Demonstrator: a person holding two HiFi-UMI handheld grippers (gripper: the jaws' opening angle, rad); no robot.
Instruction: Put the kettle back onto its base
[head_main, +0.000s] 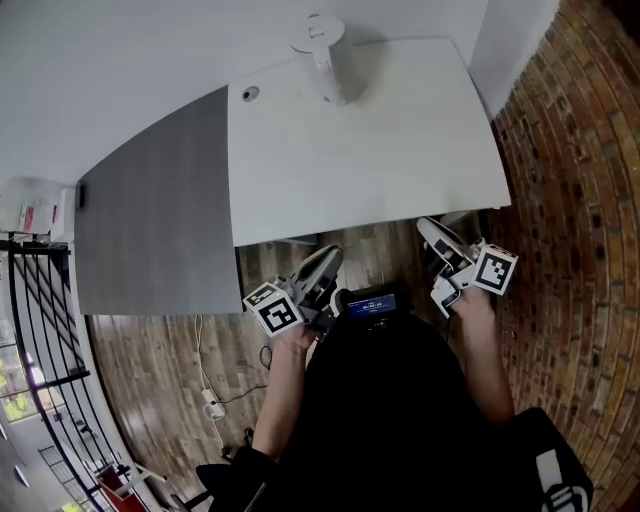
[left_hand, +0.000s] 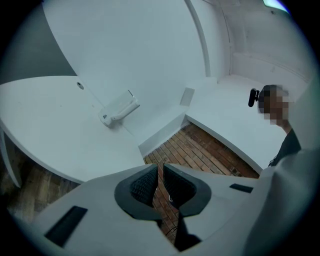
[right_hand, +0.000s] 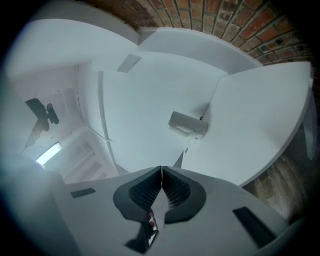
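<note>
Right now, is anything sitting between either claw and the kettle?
Nothing visible. The kettle stands at the far edge of the table, and the white top between it and the left claw and the right claw is bare. A small round fitting lies left of the kettle, off either path.

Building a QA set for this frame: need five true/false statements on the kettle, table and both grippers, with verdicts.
1. The kettle stands on the white table, near its far edge. True.
2. The right gripper is holding the kettle. False: its jaws are together on nothing, and the kettle is far across the table.
3. The left gripper has a narrow gap between its jaws, with nothing in it. True.
4. Both grippers hover over the tabletop. False: in the head view both are short of the table's near edge, over the wooden floor.
5. The brick wall is on the person's left. False: it is on the right.
</note>
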